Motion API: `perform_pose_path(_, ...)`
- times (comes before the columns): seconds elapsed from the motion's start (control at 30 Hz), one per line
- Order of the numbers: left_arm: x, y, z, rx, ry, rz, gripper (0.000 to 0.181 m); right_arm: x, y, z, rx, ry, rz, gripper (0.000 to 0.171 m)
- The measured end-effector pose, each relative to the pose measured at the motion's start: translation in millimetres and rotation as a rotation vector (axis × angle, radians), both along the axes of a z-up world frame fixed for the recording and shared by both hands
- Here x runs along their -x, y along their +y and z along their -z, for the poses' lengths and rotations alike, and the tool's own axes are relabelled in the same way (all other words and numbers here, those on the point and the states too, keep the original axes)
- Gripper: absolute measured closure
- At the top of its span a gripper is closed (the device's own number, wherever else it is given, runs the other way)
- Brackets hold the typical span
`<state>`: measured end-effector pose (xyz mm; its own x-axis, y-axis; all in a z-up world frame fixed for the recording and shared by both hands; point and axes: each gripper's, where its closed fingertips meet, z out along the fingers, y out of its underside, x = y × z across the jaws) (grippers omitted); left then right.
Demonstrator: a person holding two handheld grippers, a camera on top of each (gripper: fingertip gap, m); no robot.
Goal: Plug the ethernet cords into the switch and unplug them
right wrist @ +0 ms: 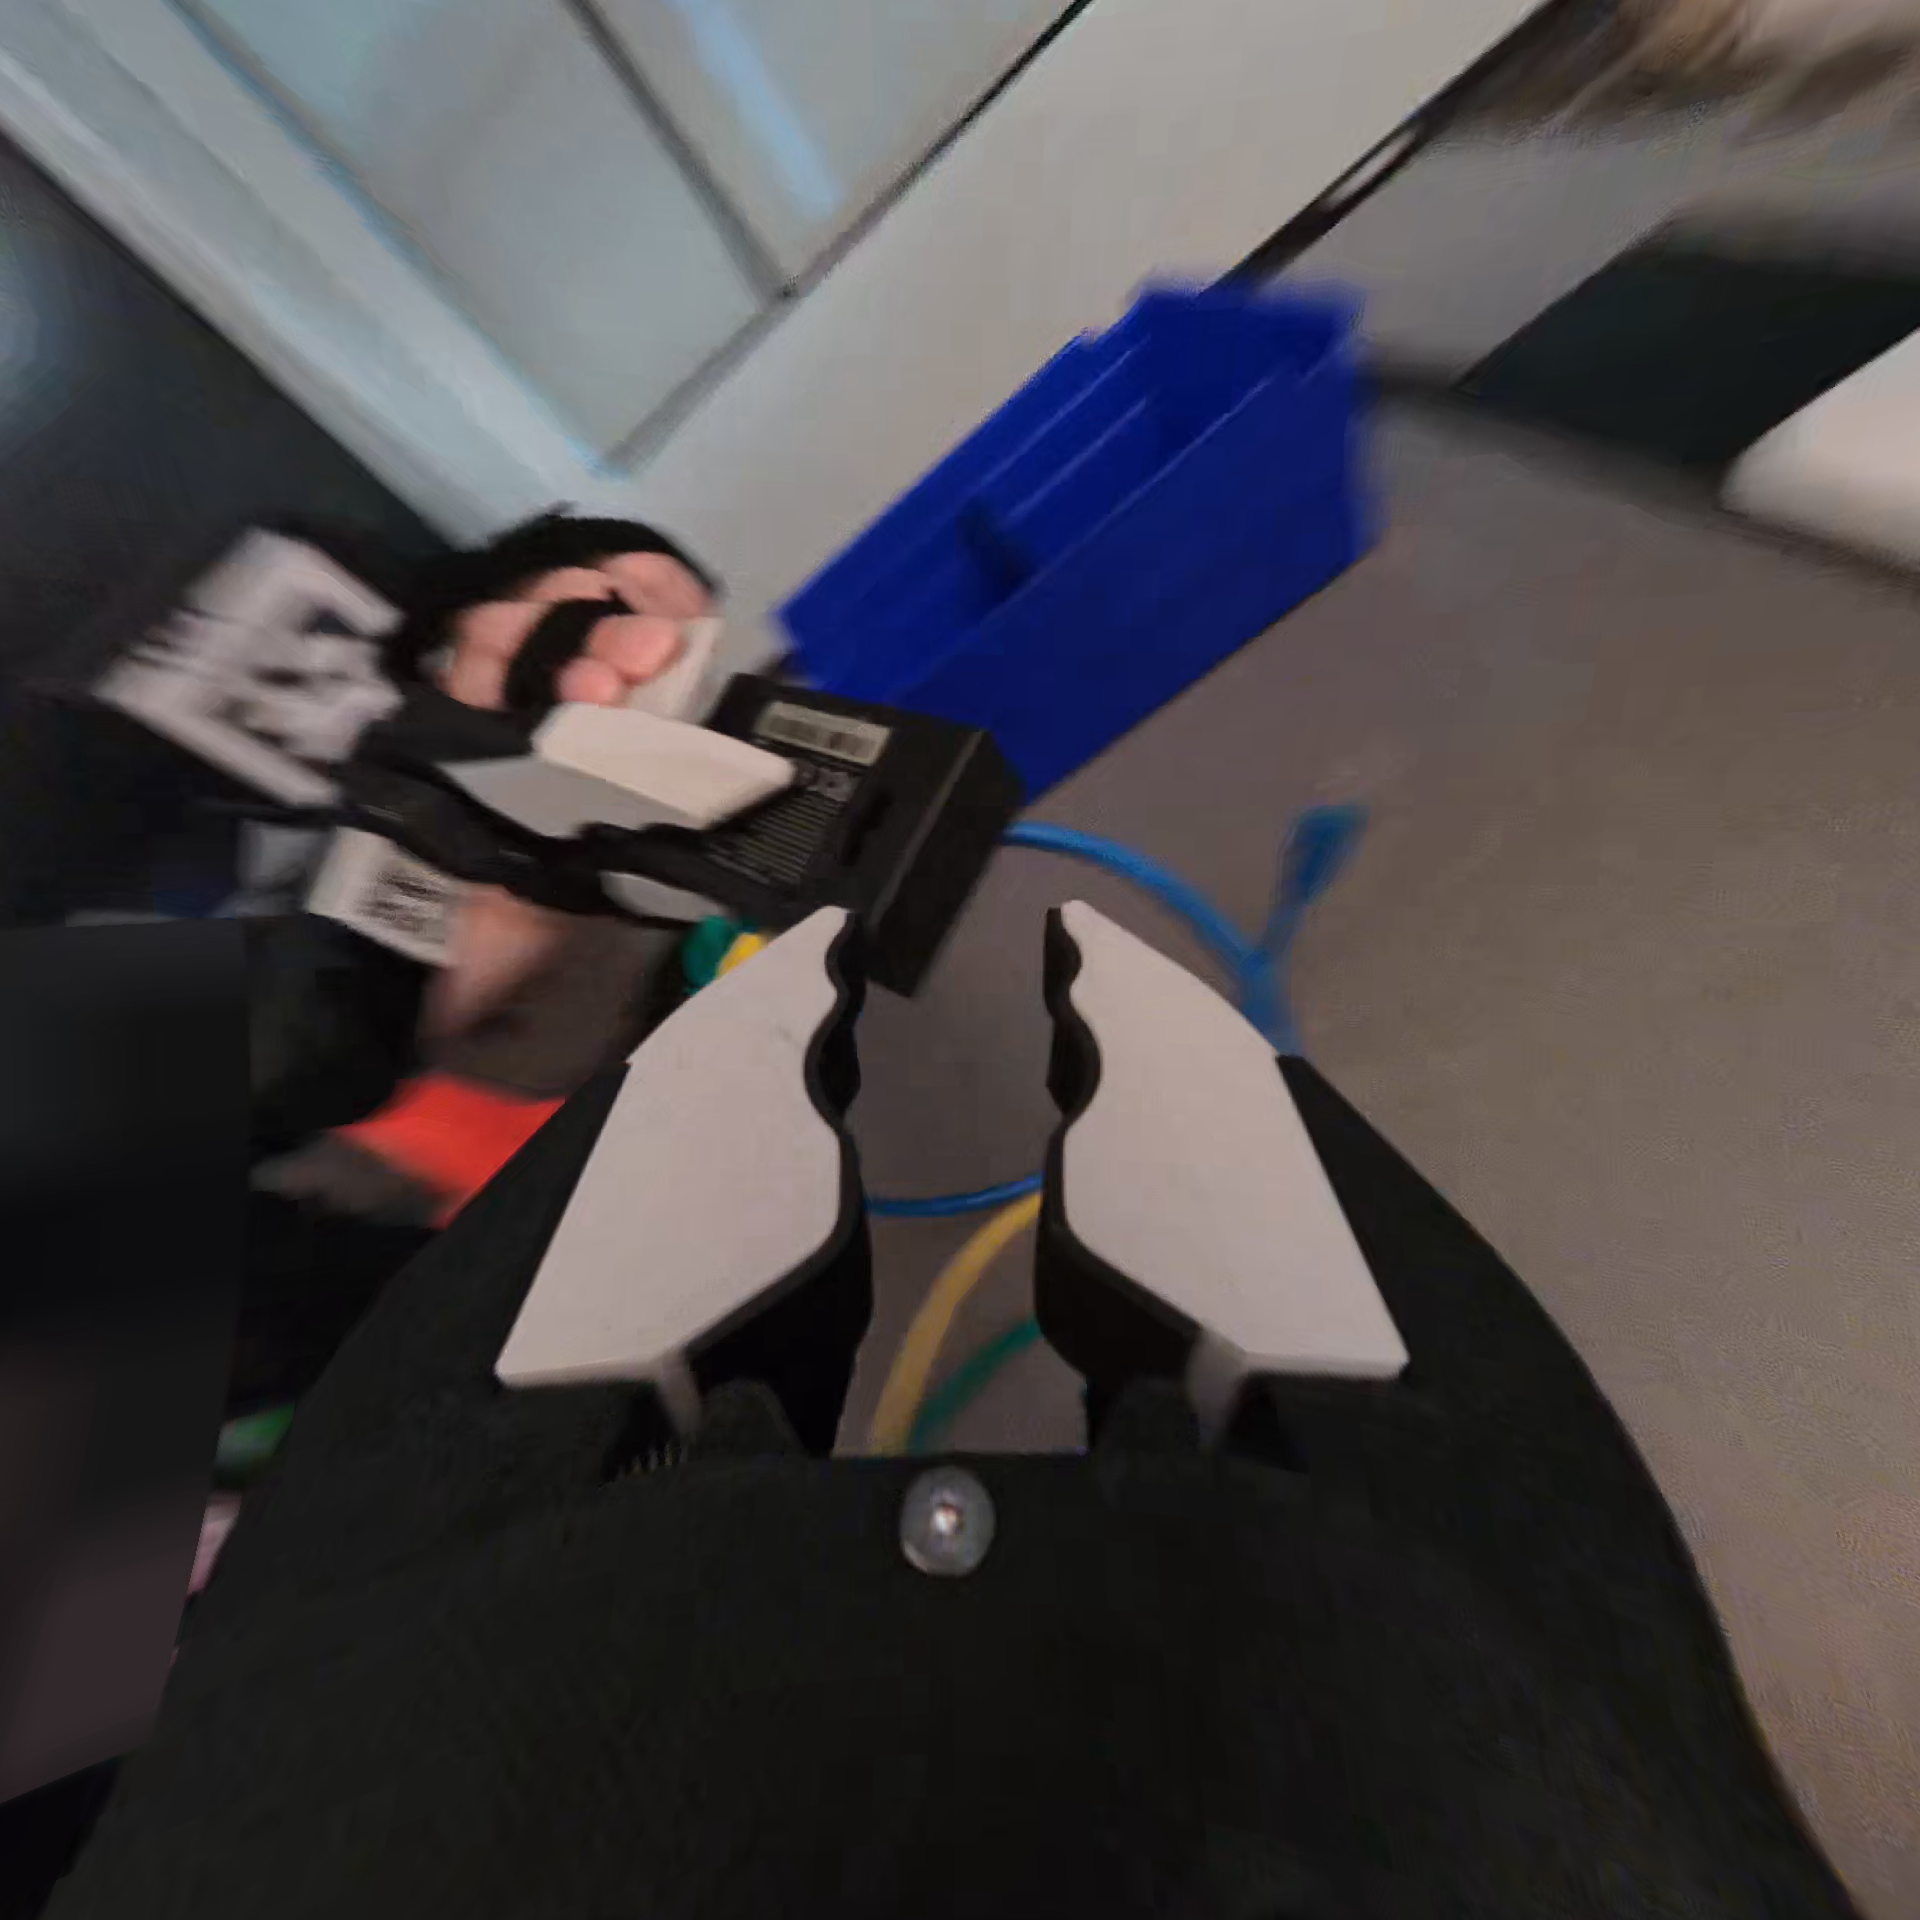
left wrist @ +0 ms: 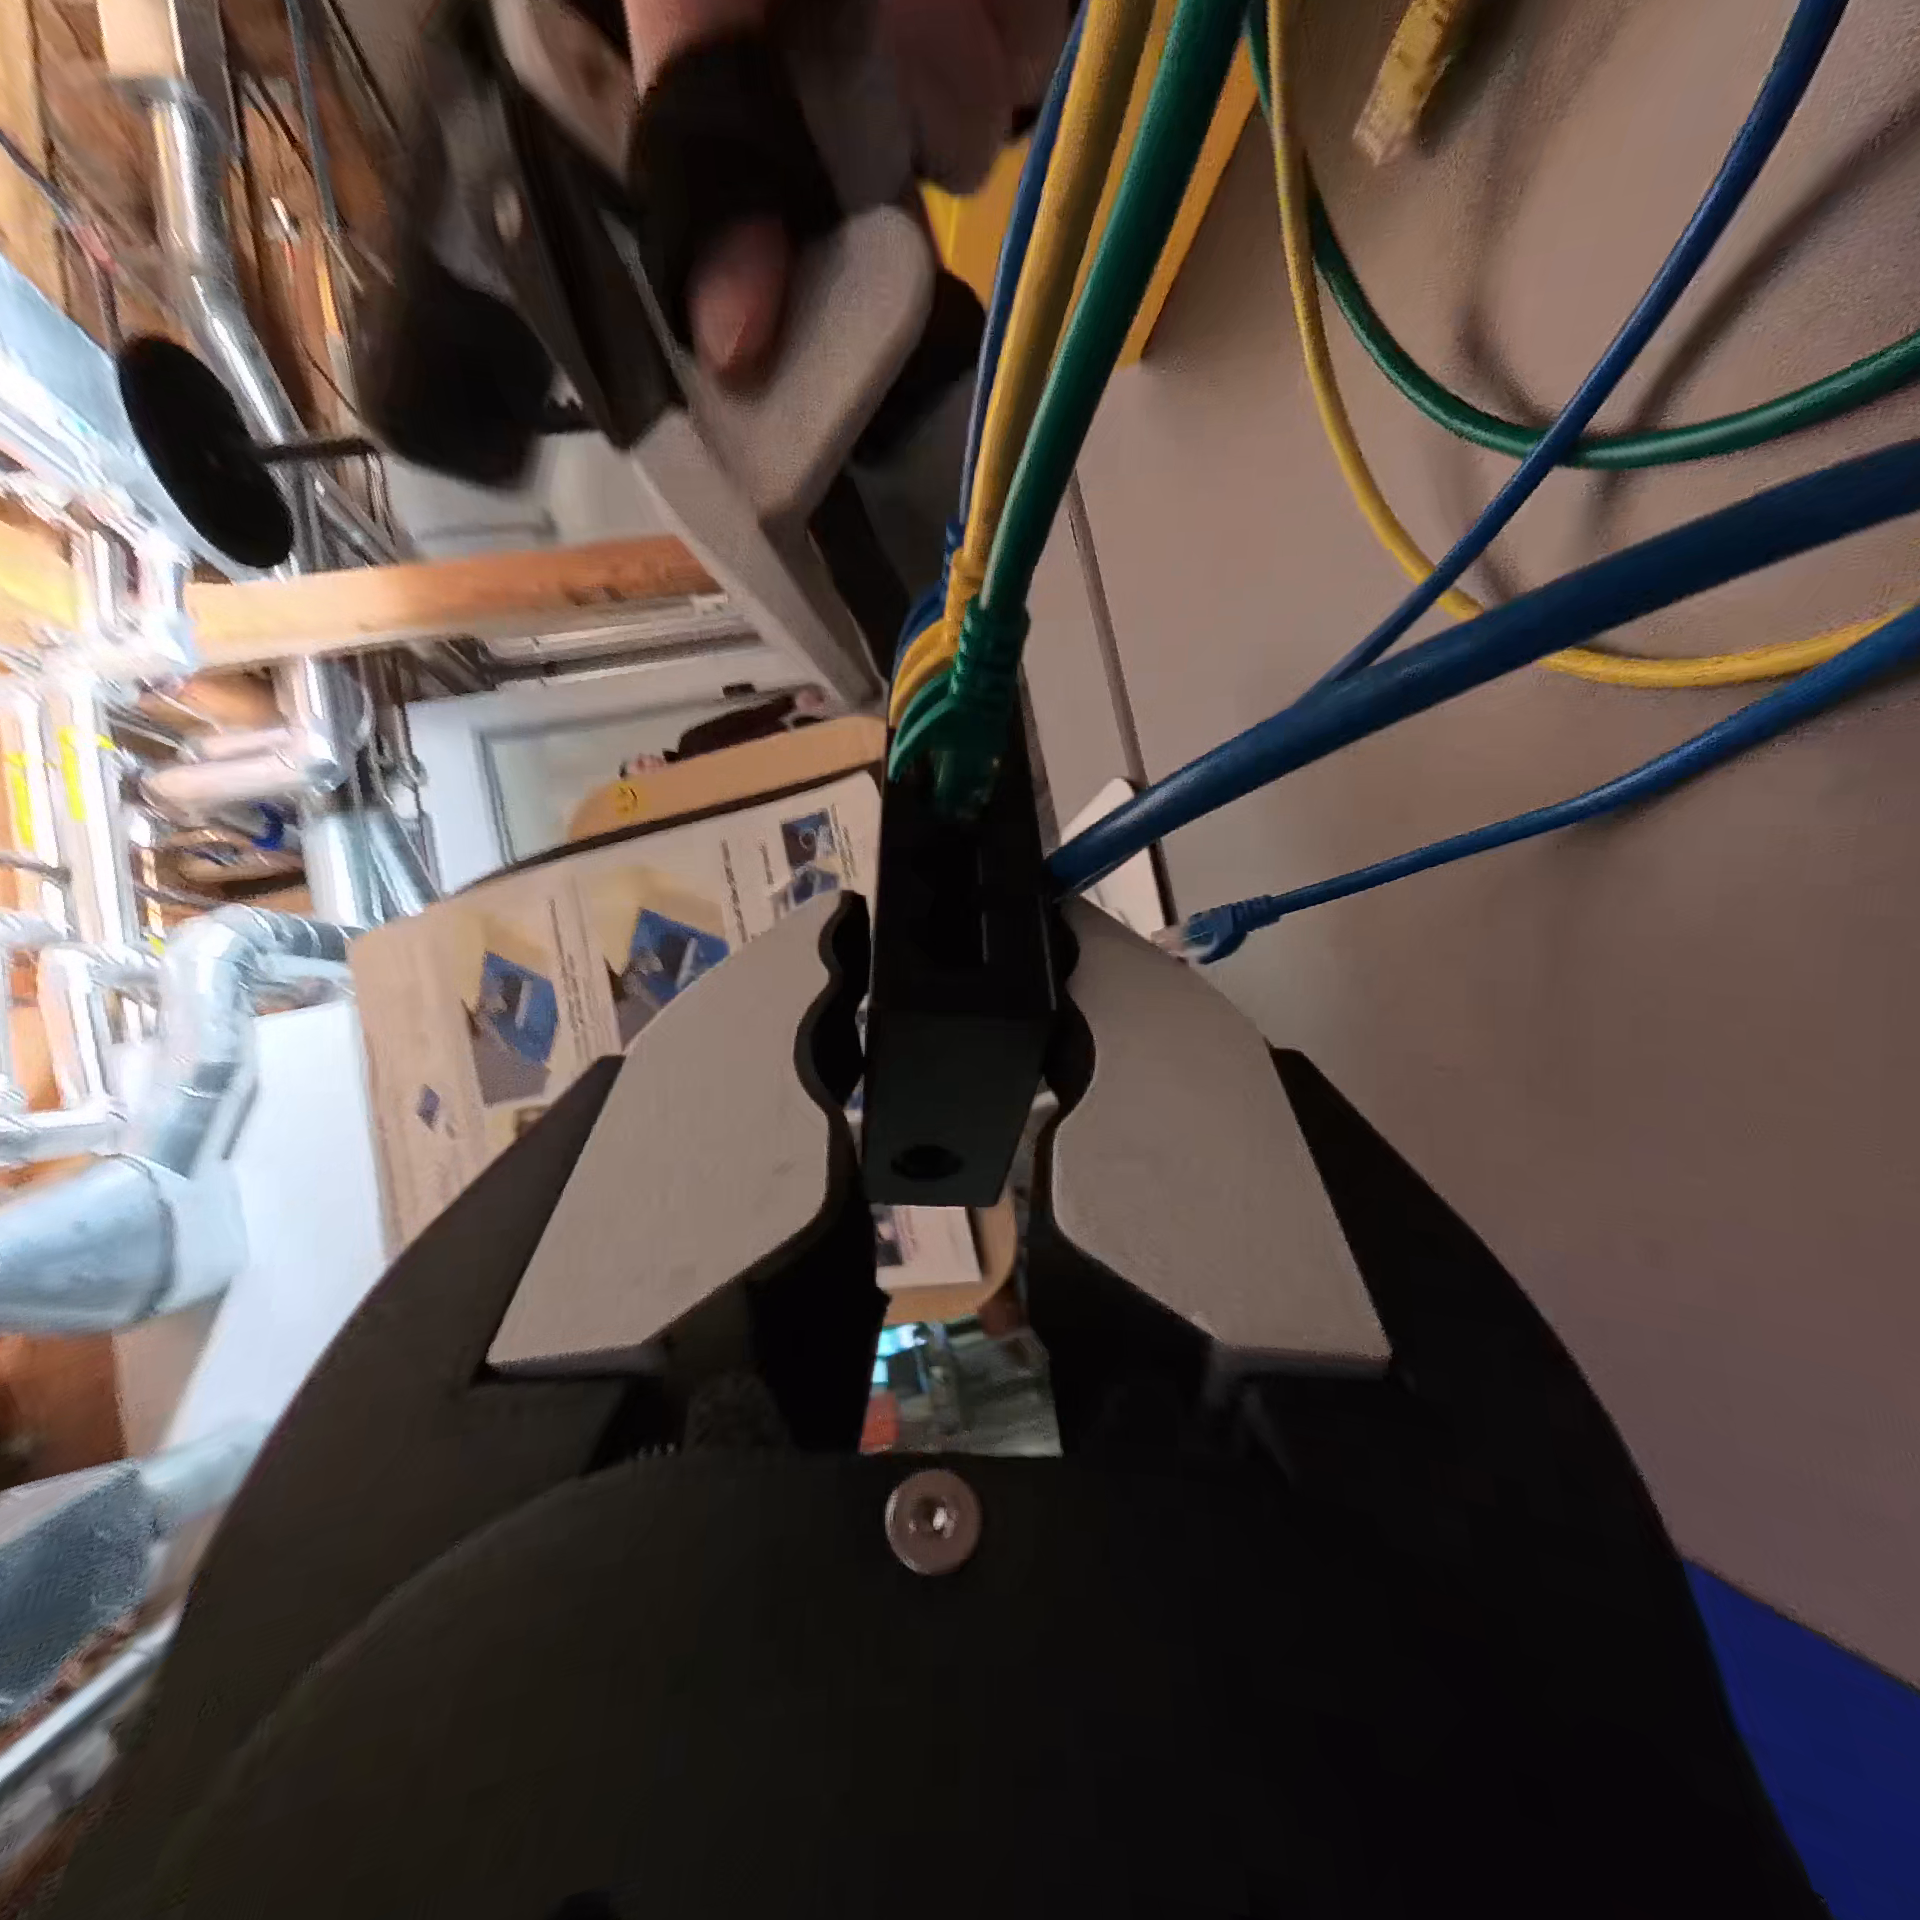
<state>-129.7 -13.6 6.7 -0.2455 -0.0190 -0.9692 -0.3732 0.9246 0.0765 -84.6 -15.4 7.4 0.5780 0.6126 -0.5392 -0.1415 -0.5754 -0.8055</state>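
Several cords are plugged into the switch (left wrist: 956, 997): a green cord (left wrist: 1081, 343), a yellow cord (left wrist: 1039, 312) and at least one blue one run down from the top of the left wrist view into its far end, bunched so tightly that I cannot count them. The left claw (left wrist: 961, 977) is clamped on the switch, holding it off the tabletop (left wrist: 1558, 1143) at frame centre.

One blue cord (left wrist: 1455, 847) lies loose on the tabletop at right centre, its plug (left wrist: 1216, 928) free and just beside the left claw's tip. A yellow plug (left wrist: 1403, 83) at the upper right is also unconnected. A thick blue cord (left wrist: 1507, 644) runs in behind the switch; where it ends is hidden.

The right claw (right wrist: 951, 935) has its jaws apart and holds nothing, near the switch's corner in its own blurred view, with a blue bin (right wrist: 1091, 582) beyond.

Judging by this, the plugging is partly done with at least two plugs still out, or the unplugging is under way; the pictures cannot settle which.
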Motion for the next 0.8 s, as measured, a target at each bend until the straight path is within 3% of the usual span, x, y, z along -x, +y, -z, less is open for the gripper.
perform_pose_path(0.1,1.4,17.3,-7.2,0.125,-0.031,-0.074,0.15,-17.2,-5.0,-52.3,-0.527,-0.34,0.208,0.136)
perform_pose_path(0.17,-1.6,25.5,-7.7,0.238,-0.005,-0.101,0.15,5.0,-28.3,-86.6,-0.844,-0.51,0.239,0.127)
perform_pose_path(0.23,-9.6,30.5,-12.1,0.321,0.003,-0.119,0.15,34.6,-42.8,-86.0,-1.007,-0.785,0.185,0.127)
perform_pose_path(0.3,-13.4,31.3,-10.3,0.37,0.041,-0.15,0.15,46.3,-38.4,-67.8,-1.008,-1.065,0.176,0.13)
perform_pose_path(0.4,-11.6,29.0,3.7,0.361,0.094,-0.172,0.15,47.7,-29.4,-45.3,-0.96,-1.211,0.153,0.145)
perform_pose_path(0.5,-9.9,28.8,10.0,0.347,0.095,-0.169,0.15,38.6,-21.3,-23.8,-0.808,-1.248,0.125,0.145)
perform_pose_path(0.67,-8.0,22.5,0.8,0.32,0.081,-0.158,0.151,39.4,-21.7,-22.9,-0.796,-1.214,0.119,0.149)
perform_pose_path(0.8,-7.5,18.3,-5.3,0.381,0.066,-0.14,0.151,38.2,-42.3,-62.9,-0.846,-1.165,0.197,0.147)
